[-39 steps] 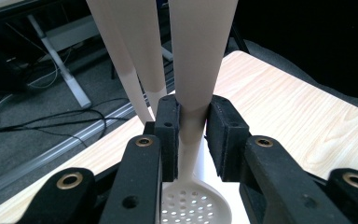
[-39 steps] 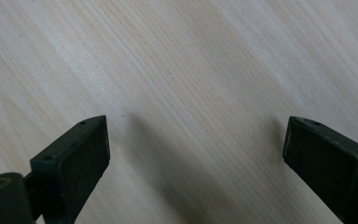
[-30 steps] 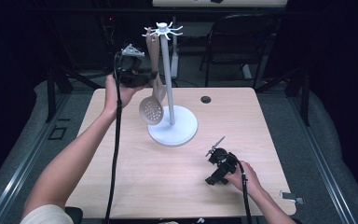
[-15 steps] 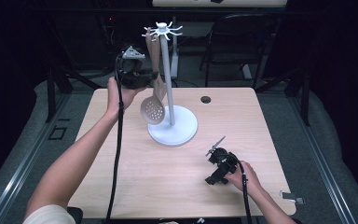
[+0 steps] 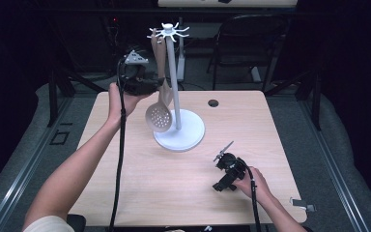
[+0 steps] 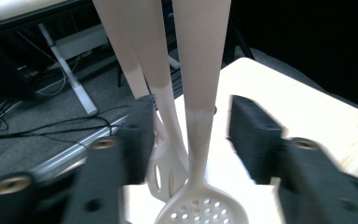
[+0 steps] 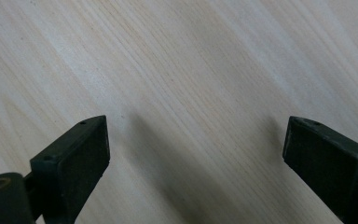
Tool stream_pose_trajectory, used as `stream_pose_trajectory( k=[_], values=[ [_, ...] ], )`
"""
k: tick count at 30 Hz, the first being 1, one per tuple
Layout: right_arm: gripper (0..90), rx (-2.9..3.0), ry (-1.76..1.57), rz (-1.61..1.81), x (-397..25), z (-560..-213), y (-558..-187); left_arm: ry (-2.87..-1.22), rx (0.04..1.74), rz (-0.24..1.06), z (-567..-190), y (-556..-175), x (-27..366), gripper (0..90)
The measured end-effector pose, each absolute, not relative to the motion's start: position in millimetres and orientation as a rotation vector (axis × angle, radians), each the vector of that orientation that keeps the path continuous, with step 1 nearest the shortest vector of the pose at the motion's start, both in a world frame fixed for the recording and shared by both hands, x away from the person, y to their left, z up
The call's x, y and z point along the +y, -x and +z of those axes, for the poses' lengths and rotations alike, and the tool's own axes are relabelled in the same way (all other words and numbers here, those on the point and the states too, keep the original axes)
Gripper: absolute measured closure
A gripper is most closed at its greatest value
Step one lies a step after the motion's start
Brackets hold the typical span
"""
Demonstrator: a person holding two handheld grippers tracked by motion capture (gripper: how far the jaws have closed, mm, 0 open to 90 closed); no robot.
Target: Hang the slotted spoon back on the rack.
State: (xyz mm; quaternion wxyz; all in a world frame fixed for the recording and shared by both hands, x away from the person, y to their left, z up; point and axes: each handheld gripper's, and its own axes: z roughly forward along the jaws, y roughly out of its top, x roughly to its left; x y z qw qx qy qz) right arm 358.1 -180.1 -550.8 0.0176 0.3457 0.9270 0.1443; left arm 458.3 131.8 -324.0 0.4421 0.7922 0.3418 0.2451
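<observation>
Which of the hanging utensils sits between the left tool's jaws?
The skimmer with the round-holed bowl, whose handle runs down between the open jaws of the left tool. The slotted utensil hangs behind it, closer to one jaw.

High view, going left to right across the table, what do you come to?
Left gripper → skimmer spoon → white stand → round table hole → right gripper.

Skimmer (image 6: 200,140) bowl and handle top beyond frame; left tool (image 6: 186,135) motion-blurred
</observation>
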Motion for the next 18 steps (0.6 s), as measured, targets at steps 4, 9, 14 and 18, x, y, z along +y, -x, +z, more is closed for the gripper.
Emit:
stream_pose_trajectory(
  k=[4, 9, 14, 18],
  values=[
    [6.8, 2.879, -1.074, 0.455, -180, -551, -358, -1.991, 0.852, 0.626, -325, -454, 132, 33.9],
    [6.7, 2.878, -1.075, 0.453, -180, -551, -358, -2.003, 0.855, 0.641, -327, -449, 133, 23.6],
    [6.7, 2.876, -1.078, 0.456, -180, -551, -358, -2.030, 0.865, 0.647, -333, -442, 139, 16.6],
    [6.8, 2.881, -1.073, 0.450, -180, -551, -358, -2.032, 0.883, 0.630, -344, -435, 147, 15.1]
  ],
)
